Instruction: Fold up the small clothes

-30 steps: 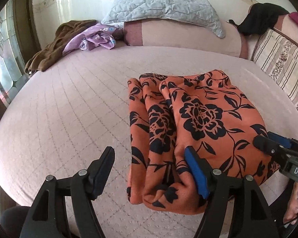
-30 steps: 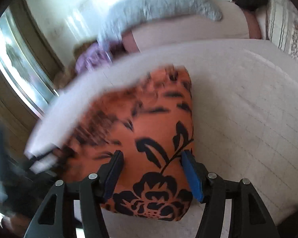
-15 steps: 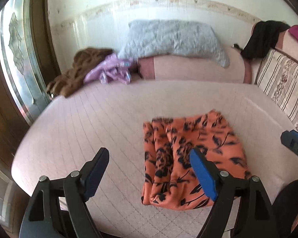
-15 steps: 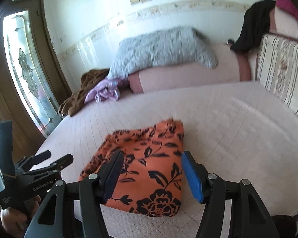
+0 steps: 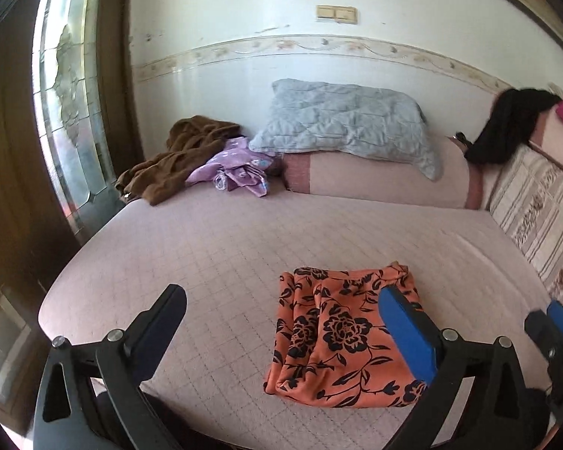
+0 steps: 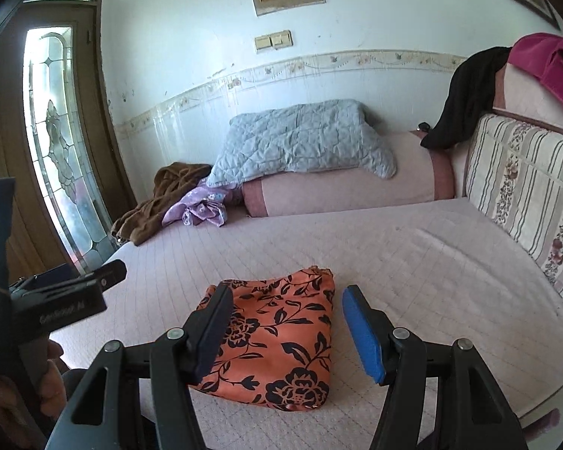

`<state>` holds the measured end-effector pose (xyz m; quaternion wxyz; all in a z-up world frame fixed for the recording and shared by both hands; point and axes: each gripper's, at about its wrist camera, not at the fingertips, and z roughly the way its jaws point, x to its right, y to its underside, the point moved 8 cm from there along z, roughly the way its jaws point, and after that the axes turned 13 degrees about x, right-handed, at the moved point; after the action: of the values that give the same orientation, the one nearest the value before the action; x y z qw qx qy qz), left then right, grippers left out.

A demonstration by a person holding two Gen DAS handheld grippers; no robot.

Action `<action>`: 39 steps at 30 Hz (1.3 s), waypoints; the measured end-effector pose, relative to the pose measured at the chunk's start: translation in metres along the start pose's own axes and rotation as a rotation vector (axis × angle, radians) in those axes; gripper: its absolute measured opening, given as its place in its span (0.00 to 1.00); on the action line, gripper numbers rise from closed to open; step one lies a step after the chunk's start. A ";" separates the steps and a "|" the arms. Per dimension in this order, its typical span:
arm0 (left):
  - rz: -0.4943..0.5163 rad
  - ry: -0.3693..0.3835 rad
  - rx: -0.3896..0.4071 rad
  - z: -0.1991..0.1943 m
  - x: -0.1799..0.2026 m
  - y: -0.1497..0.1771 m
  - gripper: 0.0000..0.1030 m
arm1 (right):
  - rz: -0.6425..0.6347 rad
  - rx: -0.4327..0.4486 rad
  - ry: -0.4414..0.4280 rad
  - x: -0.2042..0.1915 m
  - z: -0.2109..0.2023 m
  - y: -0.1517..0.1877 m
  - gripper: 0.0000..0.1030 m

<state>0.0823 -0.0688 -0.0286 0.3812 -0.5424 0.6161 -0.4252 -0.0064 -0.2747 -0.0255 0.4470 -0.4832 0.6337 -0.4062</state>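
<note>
— Where's the cloth?
— The folded orange cloth (image 5: 341,341) lies on the bed (image 5: 206,247), near its front edge.
— And the tongs?
— Left tongs (image 5: 281,322) and right tongs (image 6: 287,322) both released, above it, grasping nothing.

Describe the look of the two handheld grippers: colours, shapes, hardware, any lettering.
The left gripper and the right gripper match: black plastic frames with slotted cut-outs, silver round bolt heads at the joints, and two long flat fingers. On each, the right finger carries a bright blue pad, and the left finger looks dark. White lettering, too blurred to read, marks the left gripper's body in the right wrist view. No cables or sleeves show.
</note>
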 end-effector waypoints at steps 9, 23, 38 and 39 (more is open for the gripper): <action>0.079 -0.041 0.037 -0.009 -0.009 -0.012 0.99 | -0.010 0.028 -0.015 -0.008 -0.009 -0.008 0.63; 0.044 -0.070 0.041 -0.014 -0.036 -0.020 0.99 | -0.042 0.009 0.002 -0.027 -0.005 -0.007 0.63; 0.027 -0.060 0.078 -0.032 -0.051 -0.034 0.99 | -0.080 -0.047 0.033 -0.037 0.003 -0.002 0.63; 0.030 -0.063 0.082 -0.034 -0.051 -0.035 0.99 | -0.082 -0.045 0.033 -0.038 0.003 -0.003 0.63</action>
<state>0.0694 -0.0157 0.0165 0.4287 -0.5303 0.5938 -0.4272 0.0021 -0.2386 -0.0169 0.4084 -0.5121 0.6297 -0.4177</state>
